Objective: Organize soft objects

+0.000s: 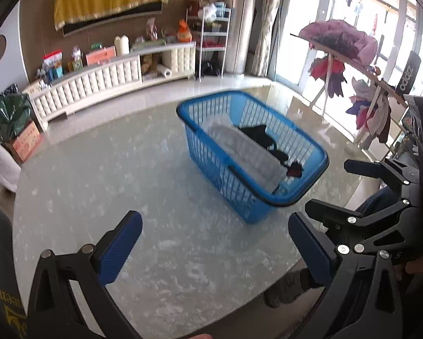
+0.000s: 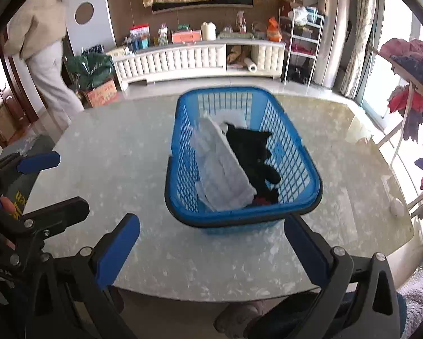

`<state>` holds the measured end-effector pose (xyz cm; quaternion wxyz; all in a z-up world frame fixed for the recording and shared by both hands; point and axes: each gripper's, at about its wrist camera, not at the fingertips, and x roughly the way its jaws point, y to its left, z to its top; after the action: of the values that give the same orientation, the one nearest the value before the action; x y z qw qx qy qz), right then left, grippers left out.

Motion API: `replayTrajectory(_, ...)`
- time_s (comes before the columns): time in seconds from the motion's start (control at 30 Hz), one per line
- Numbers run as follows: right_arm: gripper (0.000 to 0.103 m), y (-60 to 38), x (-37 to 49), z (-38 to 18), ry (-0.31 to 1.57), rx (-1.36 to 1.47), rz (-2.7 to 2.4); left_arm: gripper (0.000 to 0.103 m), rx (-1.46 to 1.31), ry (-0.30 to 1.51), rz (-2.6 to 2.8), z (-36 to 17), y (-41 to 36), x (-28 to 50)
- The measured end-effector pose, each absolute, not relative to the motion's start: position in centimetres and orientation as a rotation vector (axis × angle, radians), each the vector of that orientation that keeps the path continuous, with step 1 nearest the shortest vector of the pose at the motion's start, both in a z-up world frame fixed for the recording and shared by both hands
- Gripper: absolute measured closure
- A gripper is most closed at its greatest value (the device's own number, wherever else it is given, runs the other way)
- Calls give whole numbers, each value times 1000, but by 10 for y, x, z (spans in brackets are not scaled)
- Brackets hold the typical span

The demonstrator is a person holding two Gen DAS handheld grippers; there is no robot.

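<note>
You have a blue slatted basket [image 2: 293,152] standing upright on the marbled table; inside it a pale grey folded cloth [image 2: 225,169] leans along its left side, with a crumpled black garment [image 2: 253,152] beside it

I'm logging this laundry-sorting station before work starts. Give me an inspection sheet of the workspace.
Surface: pale marbled table, glossy, bare around the basket.
Job's things: blue basket holds a white cloth, a black garment and something red.
Clutter: nothing seen on the table.
Grippers: left tongs and right tongs both open, empty, short of the basket.
Cables: nothing seen.
Surroundings: white cabinet with boxes, clothes rack by the window, person walking at far left.
</note>
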<state>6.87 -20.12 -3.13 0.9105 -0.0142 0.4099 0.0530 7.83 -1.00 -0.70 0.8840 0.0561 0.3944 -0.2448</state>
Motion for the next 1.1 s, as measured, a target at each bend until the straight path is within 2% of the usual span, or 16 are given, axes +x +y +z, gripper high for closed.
replayTrajectory(0.27,0,-202,64,-15,762,-22,104,0,96,729,-515,9,-4,72)
replayTrajectory(1.1,0,-203,60,-13,753,-24,107,0,96,722,-508,14,-2,68)
